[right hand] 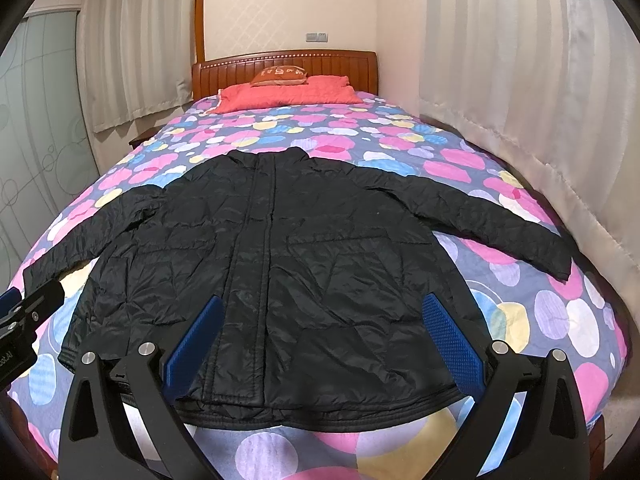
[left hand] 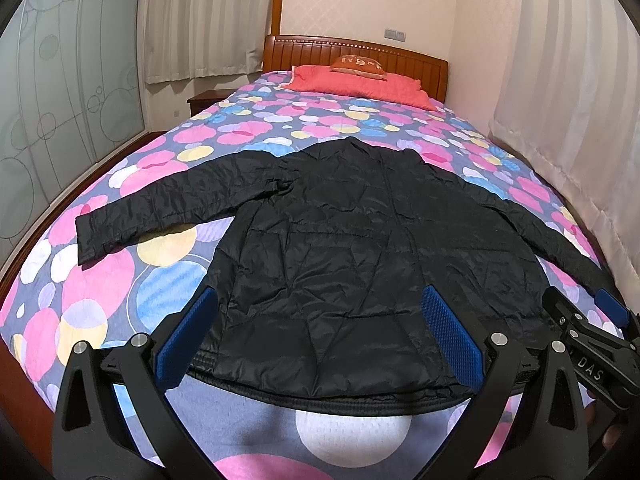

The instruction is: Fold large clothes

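Note:
A black quilted jacket (left hand: 340, 248) lies flat and face up on the bed, sleeves spread to both sides, hem toward me; it also shows in the right wrist view (right hand: 304, 264). My left gripper (left hand: 320, 320) is open, hovering above the hem's left half, holding nothing. My right gripper (right hand: 324, 328) is open above the hem's right half, holding nothing. The right gripper also shows at the right edge of the left wrist view (left hand: 588, 320). The left gripper shows at the left edge of the right wrist view (right hand: 24, 312).
The bed has a quilt (left hand: 120, 288) with pink, blue and yellow circles. A red pillow (left hand: 360, 84) and a small orange cushion (left hand: 358, 65) lie by the wooden headboard (left hand: 304, 54). Curtains (left hand: 568, 120) hang along the right side, a glass wardrobe door (left hand: 60, 112) stands left.

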`<state>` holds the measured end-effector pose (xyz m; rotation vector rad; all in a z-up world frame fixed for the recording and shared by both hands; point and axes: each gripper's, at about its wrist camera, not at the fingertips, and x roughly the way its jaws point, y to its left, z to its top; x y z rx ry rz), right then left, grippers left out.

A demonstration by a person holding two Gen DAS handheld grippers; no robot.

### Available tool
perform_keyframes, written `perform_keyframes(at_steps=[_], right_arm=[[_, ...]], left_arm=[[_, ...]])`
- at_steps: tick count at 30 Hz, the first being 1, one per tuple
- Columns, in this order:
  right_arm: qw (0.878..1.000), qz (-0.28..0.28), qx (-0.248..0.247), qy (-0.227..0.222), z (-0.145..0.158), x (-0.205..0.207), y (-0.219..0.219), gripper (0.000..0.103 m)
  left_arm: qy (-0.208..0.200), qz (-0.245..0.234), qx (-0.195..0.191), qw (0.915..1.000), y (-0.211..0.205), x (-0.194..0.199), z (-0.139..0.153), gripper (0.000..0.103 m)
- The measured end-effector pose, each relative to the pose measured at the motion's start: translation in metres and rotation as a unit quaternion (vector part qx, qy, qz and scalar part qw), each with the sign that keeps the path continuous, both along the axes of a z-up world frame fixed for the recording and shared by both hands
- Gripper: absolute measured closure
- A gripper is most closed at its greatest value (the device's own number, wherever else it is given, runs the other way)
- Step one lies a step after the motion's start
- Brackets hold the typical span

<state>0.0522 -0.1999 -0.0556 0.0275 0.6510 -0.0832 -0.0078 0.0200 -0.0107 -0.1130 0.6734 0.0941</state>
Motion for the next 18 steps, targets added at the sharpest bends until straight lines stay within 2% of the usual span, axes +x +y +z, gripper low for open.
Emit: perform_keyframes(at_steps=[8,12,18], right_arm=[[1.000,0.000,0.000,0.001,-0.002,0.000,0.001,0.004],[1.000,0.000,0.004,0.003,-0.003,0.000,0.003,0.004],[1.000,-0.001,0.017,0.022,-0.016,0.013,-0.009,0.004]], left_arm=[[0.001,0.001,-0.002,1.0000,0.001,0.000,-0.004,0.002],[0.005,-0.004,-0.021,0.9998,0.006,0.005,-0.011,0.002],[0.044,-0.004,-0.057,0.9974,0.017,0.024,-0.028,0.002]])
